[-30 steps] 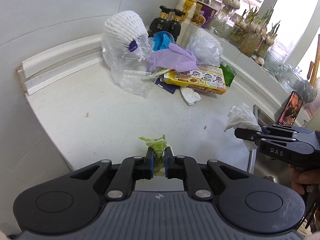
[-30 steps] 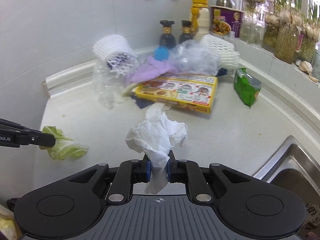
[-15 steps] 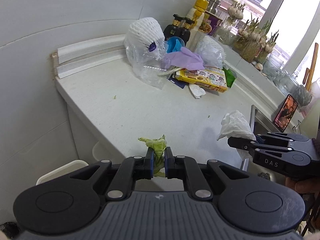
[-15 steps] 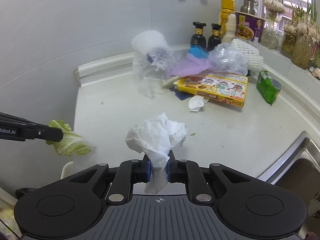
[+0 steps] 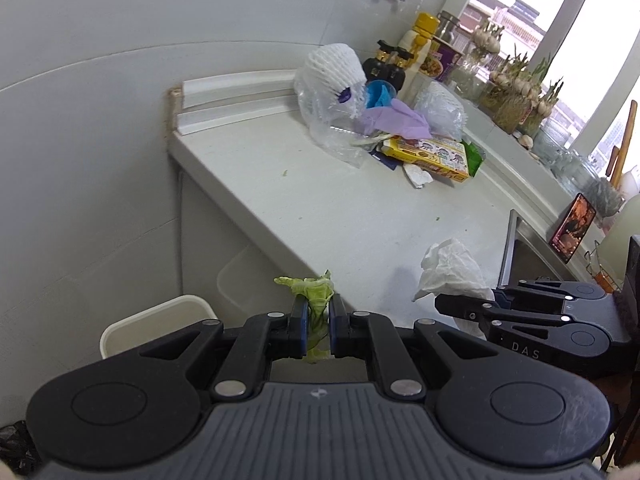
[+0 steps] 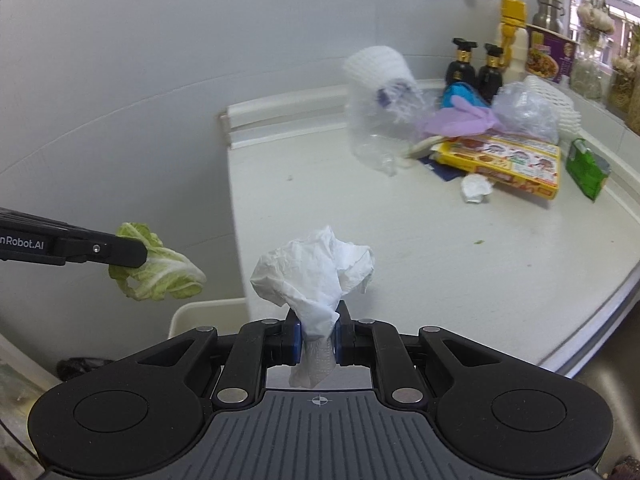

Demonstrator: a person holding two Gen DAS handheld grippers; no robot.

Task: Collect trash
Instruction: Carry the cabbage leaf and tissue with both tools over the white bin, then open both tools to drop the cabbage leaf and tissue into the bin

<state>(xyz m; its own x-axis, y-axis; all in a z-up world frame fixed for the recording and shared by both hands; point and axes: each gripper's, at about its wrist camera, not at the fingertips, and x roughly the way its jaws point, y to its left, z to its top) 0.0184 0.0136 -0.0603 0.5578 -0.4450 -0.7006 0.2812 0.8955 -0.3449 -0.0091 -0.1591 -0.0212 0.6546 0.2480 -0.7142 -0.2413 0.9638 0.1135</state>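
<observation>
My left gripper [image 5: 318,312] is shut on a green cabbage leaf [image 5: 314,292], held in the air just off the counter's near-left corner. In the right wrist view the same leaf [image 6: 160,268] hangs from the left gripper [image 6: 132,256] at the left. My right gripper [image 6: 318,328] is shut on a crumpled white tissue [image 6: 316,268], over the counter's front edge. The left wrist view shows that tissue [image 5: 452,276] and the right gripper [image 5: 444,304] at the right. A cream bin [image 5: 160,320] stands on the floor below the counter's end, partly hidden by the grippers.
Trash is piled at the back of the white counter [image 6: 400,232]: a foam fruit net [image 6: 376,64], clear plastic bag [image 6: 376,140], purple glove [image 6: 460,120], yellow box [image 6: 504,160], green packet [image 6: 588,168], small paper wad [image 6: 476,188]. Bottles [image 6: 476,72] stand behind. A sink [image 5: 532,256] lies right.
Both grippers have drawn back from the counter toward its left end, still holding the leaf and tissue. The pile looks farther away, and the counter's end and the bin have come into view.
</observation>
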